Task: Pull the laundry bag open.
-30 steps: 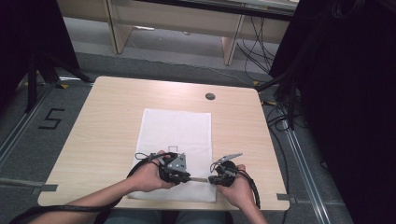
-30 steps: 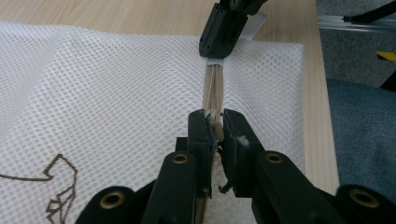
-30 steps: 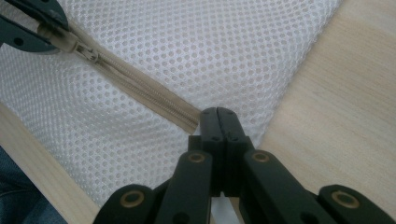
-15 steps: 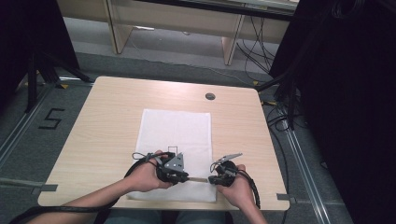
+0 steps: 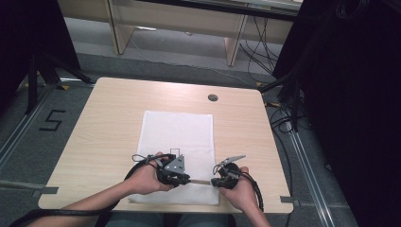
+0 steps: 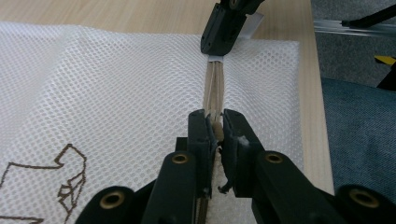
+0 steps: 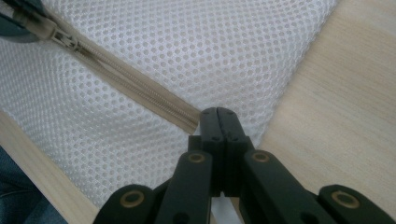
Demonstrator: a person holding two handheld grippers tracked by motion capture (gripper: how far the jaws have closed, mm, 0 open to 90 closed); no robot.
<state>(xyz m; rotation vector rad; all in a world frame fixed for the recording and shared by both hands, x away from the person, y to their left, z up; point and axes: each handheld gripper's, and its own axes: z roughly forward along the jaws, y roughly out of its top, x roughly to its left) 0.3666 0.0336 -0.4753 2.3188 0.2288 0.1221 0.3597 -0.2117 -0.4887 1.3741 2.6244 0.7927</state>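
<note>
A white mesh laundry bag (image 5: 178, 151) lies flat on the table (image 5: 108, 118), set lengthwise from about the middle of the table to its near edge, slightly right of centre. Nothing inside the bag can be made out through the mesh; the bag lies flat with no bulge. A brown line drawing (image 6: 70, 182) is printed on the mesh near the left gripper.

A beige zipper (image 7: 135, 91) runs across the bag close to the near edge of the table — parallel to that edge. In the right gripper view the zipper teeth are meshed along the visible stretch, and the slider (image 7: 65, 39) sits at the far end, next to the left gripper.

Left gripper (image 6: 215, 128): jaws clenched on the zipper at the slider end, with the pale pull piece pinched between the pads. In the high view it sits over the near part of the bag, held in the person's left hand (image 5: 142, 177).

Right gripper (image 7: 218, 119): jaws clenched on the end of the zipper tape at the bag's right-hand side, close to the near right corner of the bag. The person's right hand (image 5: 241, 189) holds it at the near edge of the table.

The two grippers face each other along the zipper line, with the tape stretched straight between them. A round grommet (image 5: 213, 98) is set into the table toward the far edge, well apart from the bag.
</note>
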